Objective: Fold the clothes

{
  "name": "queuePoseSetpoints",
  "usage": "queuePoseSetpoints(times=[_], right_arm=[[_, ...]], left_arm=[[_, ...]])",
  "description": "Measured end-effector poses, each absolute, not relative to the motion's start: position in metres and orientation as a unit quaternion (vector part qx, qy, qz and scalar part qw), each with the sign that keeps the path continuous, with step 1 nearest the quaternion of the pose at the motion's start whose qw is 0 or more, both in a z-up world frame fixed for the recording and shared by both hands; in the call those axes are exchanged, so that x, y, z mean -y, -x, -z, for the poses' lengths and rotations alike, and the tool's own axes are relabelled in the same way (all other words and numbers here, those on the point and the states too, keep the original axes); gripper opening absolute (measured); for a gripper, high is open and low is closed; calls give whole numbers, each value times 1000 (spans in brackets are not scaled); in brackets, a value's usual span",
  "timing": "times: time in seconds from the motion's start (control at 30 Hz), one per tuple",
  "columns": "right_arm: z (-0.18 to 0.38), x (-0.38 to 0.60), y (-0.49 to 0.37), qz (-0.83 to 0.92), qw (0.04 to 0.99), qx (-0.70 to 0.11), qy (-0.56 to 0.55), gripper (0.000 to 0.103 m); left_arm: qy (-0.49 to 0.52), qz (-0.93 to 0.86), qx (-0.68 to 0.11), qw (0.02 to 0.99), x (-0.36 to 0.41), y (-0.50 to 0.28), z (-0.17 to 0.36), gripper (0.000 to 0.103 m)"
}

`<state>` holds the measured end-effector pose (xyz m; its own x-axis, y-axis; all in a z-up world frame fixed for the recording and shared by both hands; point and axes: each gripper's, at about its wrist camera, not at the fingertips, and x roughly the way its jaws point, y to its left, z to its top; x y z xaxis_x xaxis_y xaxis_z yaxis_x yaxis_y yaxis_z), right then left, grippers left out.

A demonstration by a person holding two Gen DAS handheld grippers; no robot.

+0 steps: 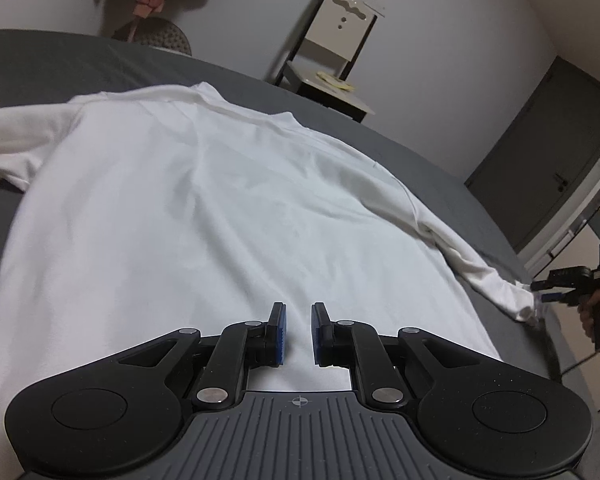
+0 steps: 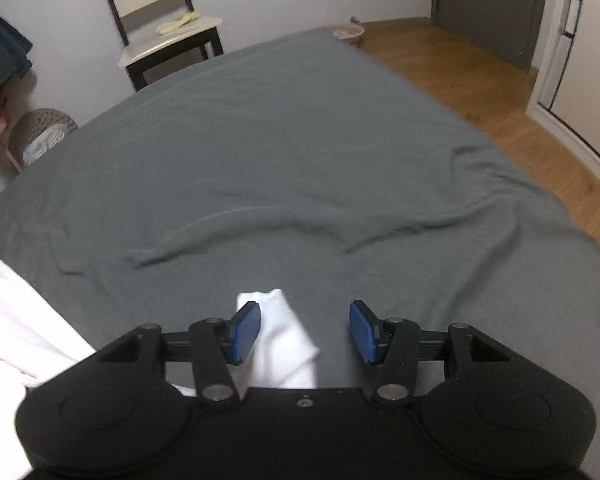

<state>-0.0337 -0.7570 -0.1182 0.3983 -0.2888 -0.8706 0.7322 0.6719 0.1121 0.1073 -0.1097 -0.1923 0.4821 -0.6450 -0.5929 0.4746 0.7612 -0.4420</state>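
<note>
Lying flat on grey bed: white shirt; left tool slightly spread, right tool spread around cuff.

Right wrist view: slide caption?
Open right hand-held gripper straddles white sleeve cuff on grey bedsheet.

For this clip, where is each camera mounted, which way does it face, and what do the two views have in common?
Left wrist: on the left claw, low over the white shirt on the grey bed; the right claw and the person's hand show at the far right.
Right wrist: on the right claw, open around the sleeve cuff, facing across the bed.
Shared: shirt, bed, chair, door.
</note>
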Motion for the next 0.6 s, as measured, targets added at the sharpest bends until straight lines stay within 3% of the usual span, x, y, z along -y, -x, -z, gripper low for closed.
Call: queuePoseSetpoints(times=[0.03,0.07,0.17,0.3,0.4,0.43,0.53,0.6], right_arm=[[120,756,28,316,793,-455,-252,41],[121,756,24,315,789,-459,-259,7],[113,755,13,313,793,-446,-272,7],[37,734,49,318,900,-211,-213,7],[33,725,100,312,920,-122,-203,8],[45,722,112,314,918,-129,-203,12],[106,717,131,374,872,-247,-197,44],[144,717,150,387,838,-298,-243,43]], left_arm=[[104,331,-390,853,112,-106,193,11],[98,336,-390,852,114,-105,193,11],[88,341,-391,850,114,-100,193,11],[95,336,-393,851,111,-101,193,11],[105,336,-388,852,109,-103,192,11],[109,336,-387,852,108,-103,192,11],[124,339,-389,848,109,-106,194,11],[127,343,-392,844,111,-105,196,11]])
